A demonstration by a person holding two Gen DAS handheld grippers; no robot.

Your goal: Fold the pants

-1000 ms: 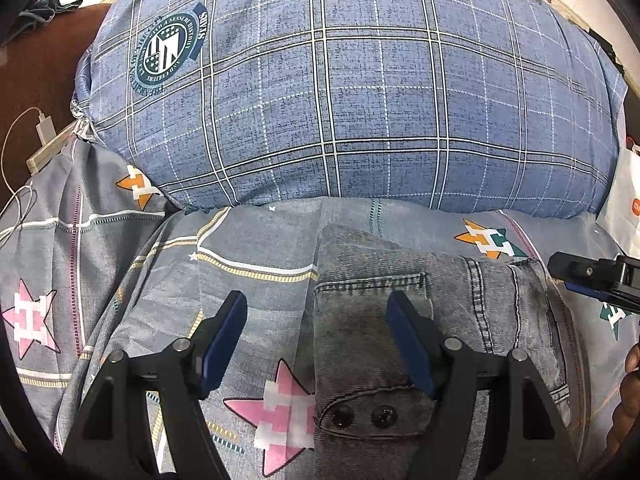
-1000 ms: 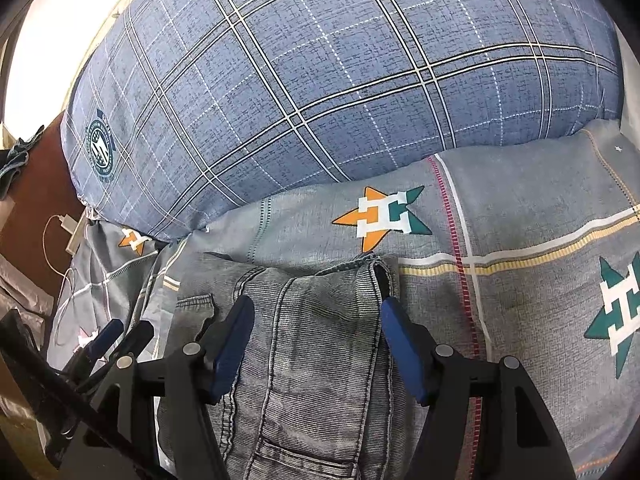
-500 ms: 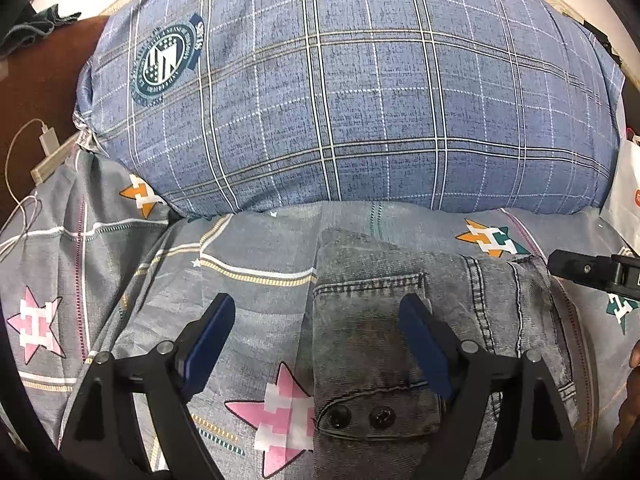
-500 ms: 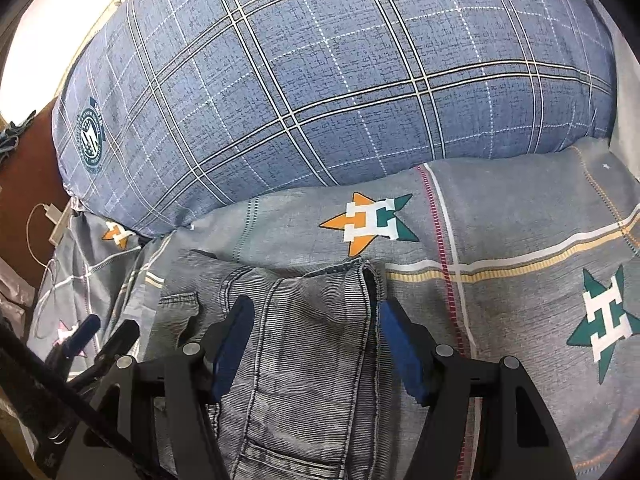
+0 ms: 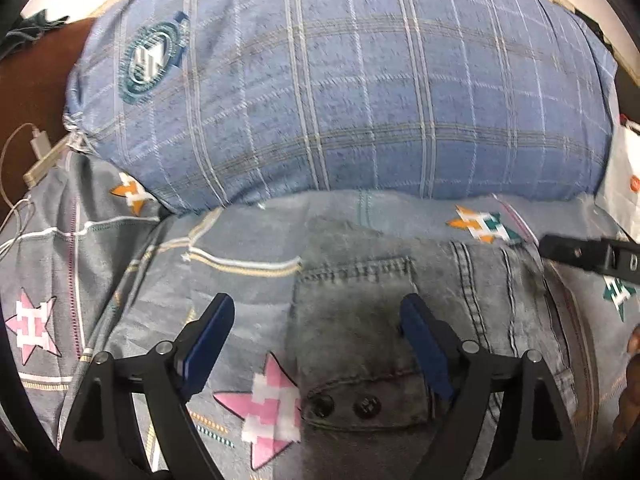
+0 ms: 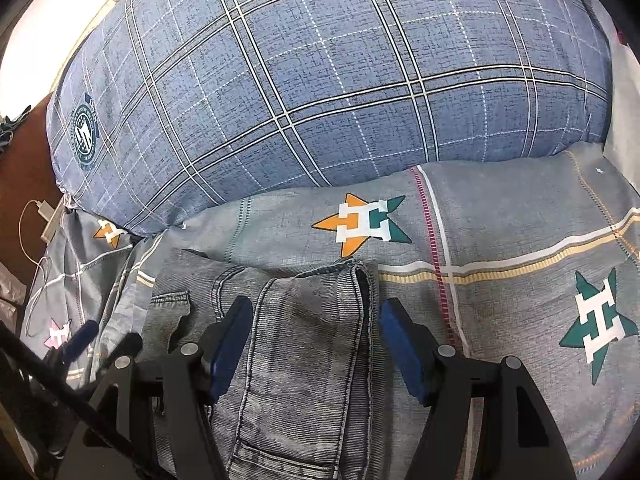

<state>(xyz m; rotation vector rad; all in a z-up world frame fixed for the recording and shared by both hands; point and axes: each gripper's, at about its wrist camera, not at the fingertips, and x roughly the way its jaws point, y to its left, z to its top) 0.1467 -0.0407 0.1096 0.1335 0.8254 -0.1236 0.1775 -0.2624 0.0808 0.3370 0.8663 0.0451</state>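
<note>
Grey washed denim pants [image 5: 420, 320] lie folded on the bed, a pocket flap with two dark snaps facing me. My left gripper [image 5: 316, 344] is open and empty above the pants' left edge, one blue pad over the sheet, the other over the denim. In the right wrist view the pants [image 6: 304, 340] show their hem end. My right gripper [image 6: 316, 344] is open and empty, its pads either side of the folded leg. The right gripper's black finger [image 5: 580, 256] shows at the left view's right edge.
A big blue plaid pillow [image 5: 340, 92] [image 6: 320, 80] lies just beyond the pants. The grey star-print sheet [image 5: 100, 272] [image 6: 520, 220] covers the bed. A charger and white cable [image 5: 36, 152] sit on the brown nightstand at left. A white bag [image 5: 624, 184] stands at right.
Both grippers have drawn back and up from the pants, so more of the pillow shows. The left gripper's jaws have spread a little wider.
</note>
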